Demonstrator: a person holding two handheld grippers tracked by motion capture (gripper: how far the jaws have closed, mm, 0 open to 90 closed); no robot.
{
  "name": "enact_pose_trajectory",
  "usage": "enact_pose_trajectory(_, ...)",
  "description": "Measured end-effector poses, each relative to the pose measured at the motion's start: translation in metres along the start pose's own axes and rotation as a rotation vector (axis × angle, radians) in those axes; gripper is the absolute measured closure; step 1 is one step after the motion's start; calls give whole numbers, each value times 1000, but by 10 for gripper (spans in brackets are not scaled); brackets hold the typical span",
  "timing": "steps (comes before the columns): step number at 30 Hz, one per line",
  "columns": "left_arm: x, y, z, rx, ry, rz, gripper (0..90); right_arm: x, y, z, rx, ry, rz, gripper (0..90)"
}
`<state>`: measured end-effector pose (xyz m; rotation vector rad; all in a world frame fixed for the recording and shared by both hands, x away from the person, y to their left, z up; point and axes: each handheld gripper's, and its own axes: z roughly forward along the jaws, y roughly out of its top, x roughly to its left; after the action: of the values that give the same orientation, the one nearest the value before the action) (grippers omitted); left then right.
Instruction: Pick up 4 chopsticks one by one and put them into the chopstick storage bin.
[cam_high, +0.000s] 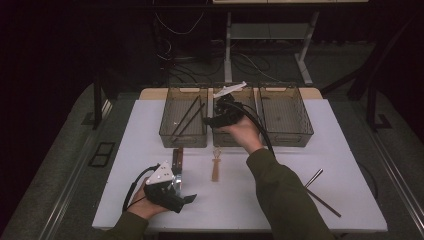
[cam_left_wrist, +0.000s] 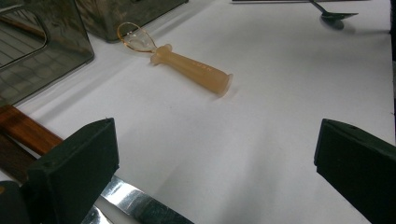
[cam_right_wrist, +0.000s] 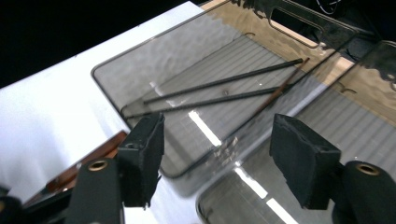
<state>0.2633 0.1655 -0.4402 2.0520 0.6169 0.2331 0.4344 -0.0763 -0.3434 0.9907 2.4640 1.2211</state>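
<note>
My right gripper (cam_high: 210, 120) hangs over the back of the table, above the wall shared by the left bin (cam_high: 183, 140) and the middle bin (cam_high: 235, 141). In the right gripper view its jaws (cam_right_wrist: 219, 140) stand open with nothing between them, and below them two dark chopsticks (cam_right_wrist: 224, 91) and a thin brown stick lie in the left bin (cam_right_wrist: 140, 60). My left gripper (cam_high: 187, 198) rests low at the front left, open and empty (cam_left_wrist: 217, 144). Ahead of it lies an amber translucent utensil (cam_left_wrist: 191, 65) (cam_high: 215, 164). A wooden-handled knife (cam_high: 177, 159) lies beside its left jaw, blade (cam_left_wrist: 133, 203) towards me.
A third clear bin (cam_high: 284, 136) stands at the back right. A dark stick and a metal utensil (cam_high: 320, 192) lie at the table's front right; a spoon bowl (cam_left_wrist: 334, 15) is seen far off. The white tabletop (cam_high: 240, 200) has bare room between the hands.
</note>
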Motion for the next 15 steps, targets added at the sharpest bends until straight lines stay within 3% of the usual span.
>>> enact_pose_trajectory(5,0,0,0,0,-2,-10,0,-3,-12,-18,-8,9,-17,324)
enact_pose_trajectory(15,1,-1,0,-1,-2,-12,0,-13,-40,-45,28,31,-38,252)
